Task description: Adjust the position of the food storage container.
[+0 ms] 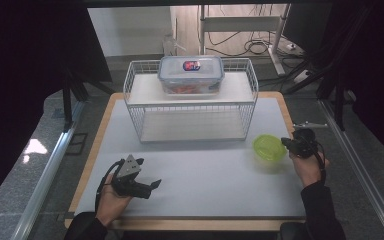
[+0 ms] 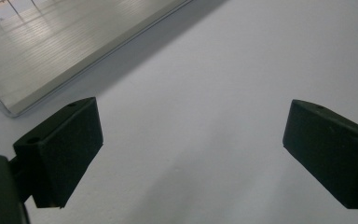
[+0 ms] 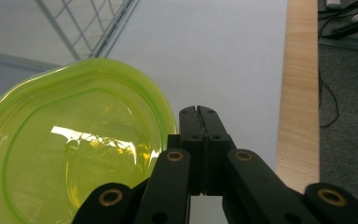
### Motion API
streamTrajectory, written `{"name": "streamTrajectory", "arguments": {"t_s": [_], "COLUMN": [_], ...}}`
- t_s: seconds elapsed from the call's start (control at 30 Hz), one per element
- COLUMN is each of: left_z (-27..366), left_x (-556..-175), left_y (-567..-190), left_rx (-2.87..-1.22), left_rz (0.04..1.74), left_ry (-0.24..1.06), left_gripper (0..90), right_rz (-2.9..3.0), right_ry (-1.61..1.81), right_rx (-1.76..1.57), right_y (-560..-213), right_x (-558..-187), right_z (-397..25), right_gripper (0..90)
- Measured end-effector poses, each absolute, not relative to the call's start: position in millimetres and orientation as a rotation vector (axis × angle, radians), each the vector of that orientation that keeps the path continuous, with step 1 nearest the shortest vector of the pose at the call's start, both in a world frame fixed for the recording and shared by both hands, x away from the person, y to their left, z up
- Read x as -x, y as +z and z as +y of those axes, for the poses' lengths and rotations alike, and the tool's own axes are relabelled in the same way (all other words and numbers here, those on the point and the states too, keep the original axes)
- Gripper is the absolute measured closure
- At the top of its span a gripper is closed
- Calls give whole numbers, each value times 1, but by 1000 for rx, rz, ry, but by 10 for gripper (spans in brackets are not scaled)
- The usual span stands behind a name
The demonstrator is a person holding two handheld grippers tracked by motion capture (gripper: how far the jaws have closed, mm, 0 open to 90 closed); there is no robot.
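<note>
A yellow-green plastic lid (image 1: 270, 147) lies flat on the white counter (image 1: 205, 185), toward its right side and just in front of the right front corner of the white wire rack (image 1: 135, 107). The right gripper (image 1: 286, 143) sits at the lid's right edge, held by the person's right hand (image 1: 307, 167). In the right gripper view its jaws are pressed together with nothing visible between them, and their tips (image 3: 199, 112) rest just beside the rim of the lid (image 3: 74, 144), at the lid's right; whether the tips touch the rim cannot be told. The lid is translucent and glossy, with a raised border and a reflection of the rack's wires on its surface.

The left gripper (image 1: 155, 184) hovers low over the near left part of the counter, well apart from the lid, held in the person's left hand (image 1: 111, 200) with the grey three-cornered plate on top. In the left gripper view its jaws stand wide apart with only bare counter (image 2: 205, 116) between them (image 2: 191, 154), and the base of the rack (image 2: 51, 51) shows at the upper left.

On the rack's top shelf stands a clear lidded storage box (image 1: 191, 74) with a red and blue label on its lid and reddish contents inside. The rack's lower shelf is bare.
</note>
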State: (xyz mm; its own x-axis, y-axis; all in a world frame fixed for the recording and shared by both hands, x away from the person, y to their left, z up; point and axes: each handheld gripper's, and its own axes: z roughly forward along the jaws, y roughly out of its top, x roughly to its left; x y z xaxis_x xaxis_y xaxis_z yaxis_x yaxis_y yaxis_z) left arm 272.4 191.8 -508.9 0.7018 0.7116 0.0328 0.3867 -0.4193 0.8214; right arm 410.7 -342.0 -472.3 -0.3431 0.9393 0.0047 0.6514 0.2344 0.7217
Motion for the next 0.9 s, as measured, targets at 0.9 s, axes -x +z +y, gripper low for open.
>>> {"name": "streamTrajectory", "arguments": {"t_s": [0.9], "left_z": [190], "left_x": [-271], "left_y": [-508], "left_rx": [-2064], "left_rz": [826], "left_ry": [485], "left_gripper": [48], "right_rz": [2302], "right_ry": [1011], "right_rx": [-1380], "right_y": [-476], "right_x": [-367], "right_z": [-279], "right_gripper": [900]}}
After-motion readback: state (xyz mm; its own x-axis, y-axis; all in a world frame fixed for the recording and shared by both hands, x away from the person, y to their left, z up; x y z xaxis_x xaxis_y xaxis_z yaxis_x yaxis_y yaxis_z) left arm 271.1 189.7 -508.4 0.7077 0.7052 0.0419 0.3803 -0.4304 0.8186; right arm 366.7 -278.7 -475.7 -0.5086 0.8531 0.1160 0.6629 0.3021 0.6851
